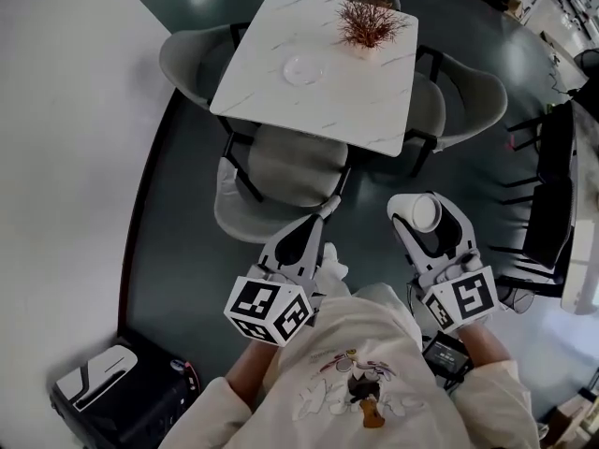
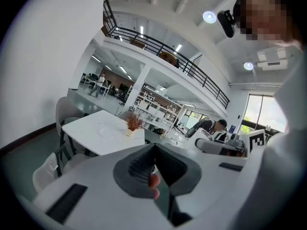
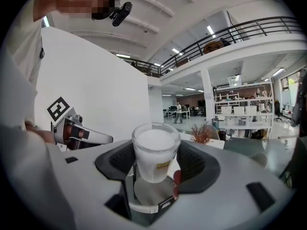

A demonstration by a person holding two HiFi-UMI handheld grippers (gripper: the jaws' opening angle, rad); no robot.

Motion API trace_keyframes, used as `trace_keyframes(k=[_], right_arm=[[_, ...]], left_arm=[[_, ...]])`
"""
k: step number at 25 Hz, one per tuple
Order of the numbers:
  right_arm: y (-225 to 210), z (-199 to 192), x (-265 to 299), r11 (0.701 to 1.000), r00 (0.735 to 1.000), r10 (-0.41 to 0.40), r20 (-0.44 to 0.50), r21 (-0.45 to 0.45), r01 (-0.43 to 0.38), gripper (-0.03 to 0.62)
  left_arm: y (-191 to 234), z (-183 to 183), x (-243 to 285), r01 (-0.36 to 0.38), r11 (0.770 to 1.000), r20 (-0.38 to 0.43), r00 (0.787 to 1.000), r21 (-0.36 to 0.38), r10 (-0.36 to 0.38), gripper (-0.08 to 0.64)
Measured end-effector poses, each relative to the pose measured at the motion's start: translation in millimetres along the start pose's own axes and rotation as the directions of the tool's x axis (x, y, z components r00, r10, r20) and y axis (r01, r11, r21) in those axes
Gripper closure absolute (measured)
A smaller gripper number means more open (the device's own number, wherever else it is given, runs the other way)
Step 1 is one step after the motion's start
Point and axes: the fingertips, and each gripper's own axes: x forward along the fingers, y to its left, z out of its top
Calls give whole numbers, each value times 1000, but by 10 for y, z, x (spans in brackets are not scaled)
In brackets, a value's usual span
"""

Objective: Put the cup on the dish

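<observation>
Well, our right tongs (image 1: 423, 210) grip the white cup (image 3: 153, 147) upright while our left tongs (image 2: 153, 163) are pressed together on nothing, and the dish (image 1: 302, 68) lies well ahead and leftward, midway across the worktop (image 1: 374, 120), past its near edge.

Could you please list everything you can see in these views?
table: one, white marble, ahead on the dark floor
dish: one, pale, near the table's middle
plant: one, reddish-brown, at the table's far edge
chairs: four, grey, one at each table side
case: one, black, on the floor, lower left
cup: one, white, between the right jaws
left hand-held gripper: white, shut, empty
right hand-held gripper: white, shut on the cup
</observation>
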Motion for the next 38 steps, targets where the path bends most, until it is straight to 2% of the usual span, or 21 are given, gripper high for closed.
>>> trace_keyframes(k=[5,14,21,31,38], right_arm=[[65,92,362,1000,1000,-5,-12,-8,5,324],[-61,175,669,1000,999,5,-34,-29,-6,324],[-511,145,988,1000,999,21,-40,9,-21,324],[-1333,270,1322,996,996,78,-39,-42,-80,324],[-1799,307,1487,993,992,115,-43,-34,-117,324]], left_arm=[[287,125,97,18,1000,-8,1000,-4,-18,557],[412,255,401,44,999,-11,999,-24,-45,557],[426,388,801,3,1000,-12,1000,-15,-3,557],[243,638,1631,-34,999,-2,999,9,34,557],[100,860,1933,-84,996,23,996,41,83,557]])
